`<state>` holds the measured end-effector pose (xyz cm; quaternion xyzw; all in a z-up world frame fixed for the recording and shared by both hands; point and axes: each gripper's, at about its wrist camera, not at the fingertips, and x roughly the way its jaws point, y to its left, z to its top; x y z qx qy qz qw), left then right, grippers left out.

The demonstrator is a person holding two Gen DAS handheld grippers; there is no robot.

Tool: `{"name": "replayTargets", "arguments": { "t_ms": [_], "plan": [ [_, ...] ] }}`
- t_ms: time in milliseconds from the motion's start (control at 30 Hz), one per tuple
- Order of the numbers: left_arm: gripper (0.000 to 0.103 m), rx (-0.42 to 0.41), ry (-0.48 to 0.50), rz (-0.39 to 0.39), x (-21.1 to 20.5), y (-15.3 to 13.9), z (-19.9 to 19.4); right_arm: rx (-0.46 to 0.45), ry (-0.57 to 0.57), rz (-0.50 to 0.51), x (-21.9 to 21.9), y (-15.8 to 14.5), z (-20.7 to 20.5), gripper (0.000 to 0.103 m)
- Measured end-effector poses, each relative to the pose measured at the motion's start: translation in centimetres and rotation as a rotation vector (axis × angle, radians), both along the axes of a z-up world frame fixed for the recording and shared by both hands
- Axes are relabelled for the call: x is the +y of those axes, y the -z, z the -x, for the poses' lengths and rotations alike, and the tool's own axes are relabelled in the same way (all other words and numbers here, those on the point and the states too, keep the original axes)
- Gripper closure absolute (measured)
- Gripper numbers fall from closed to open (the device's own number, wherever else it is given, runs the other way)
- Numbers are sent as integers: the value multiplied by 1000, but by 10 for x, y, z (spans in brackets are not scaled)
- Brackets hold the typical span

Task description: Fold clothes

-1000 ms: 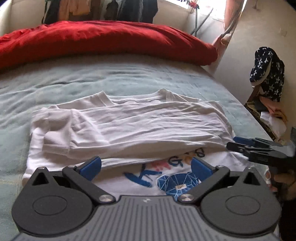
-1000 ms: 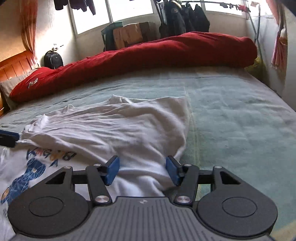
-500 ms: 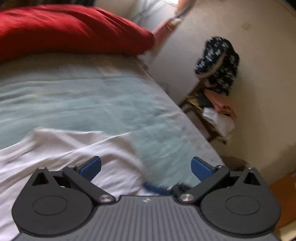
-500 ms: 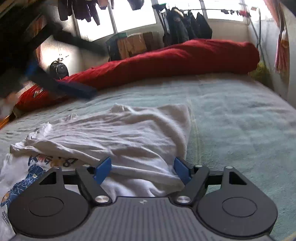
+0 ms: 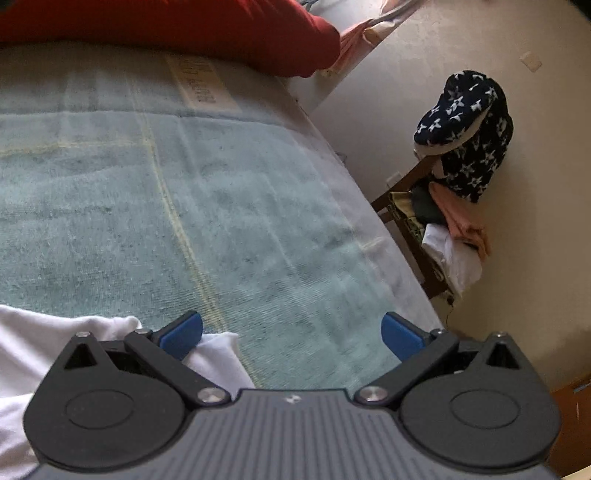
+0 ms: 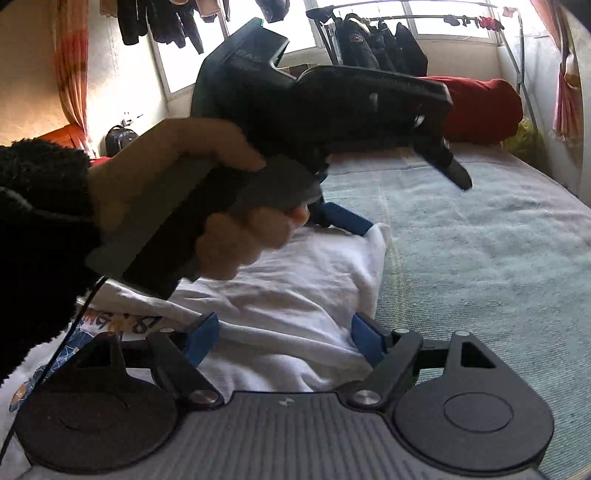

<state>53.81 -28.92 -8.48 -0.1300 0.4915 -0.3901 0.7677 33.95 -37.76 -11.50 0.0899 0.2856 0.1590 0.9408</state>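
The right hand-held gripper (image 6: 282, 345) has just been opening; its 2 blue pads stand wide, with the white T-shirt (image 6: 280, 295) lying between them but not pinched. The shirt lies folded on the bed (image 6: 480, 258), its printed front partly hidden at lower left behind a black fleece sleeve (image 6: 40, 240). That sleeve and the hand (image 6: 192, 192) holding the left hand-held gripper (image 6: 413, 201) block much of the right wrist view. In the left wrist view the left hand-held gripper (image 5: 291, 332) is spread with nothing between its pads; only a corner of the shirt (image 5: 218, 354) shows below the left pad. A red duvet (image 5: 184, 33) is cut off at top.
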Motion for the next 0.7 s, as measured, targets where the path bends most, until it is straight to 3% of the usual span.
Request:
{"name": "replayTargets", "arguments": {
  "t_ms": [133,300,367,433,500,600,700],
  "plan": [
    [1,-58,18,19,19,-20,20,1,1,-12,-2,0,0,20],
    [1,43,63,48,13,-4,20,-7,-15,-15,-1,1,-1,20],
    [1,46,57,18,-1,4,16,-7,-16,-20,-3,3,-1,19],
    [1,18,64,-26,-8,1,15,-6,-17,-25,-4,3,-2,19],
    [1,-4,70,-10,0,-14,20,-6,-18,-31,-5,2,-2,18],
    [1,-67,70,-8,29,-39,37,-7,-21,-29,-5,2,-2,16],
    [1,-81,43,-30,54,-40,44,-8,-22,-23,-5,3,-3,14]
  ]
}}
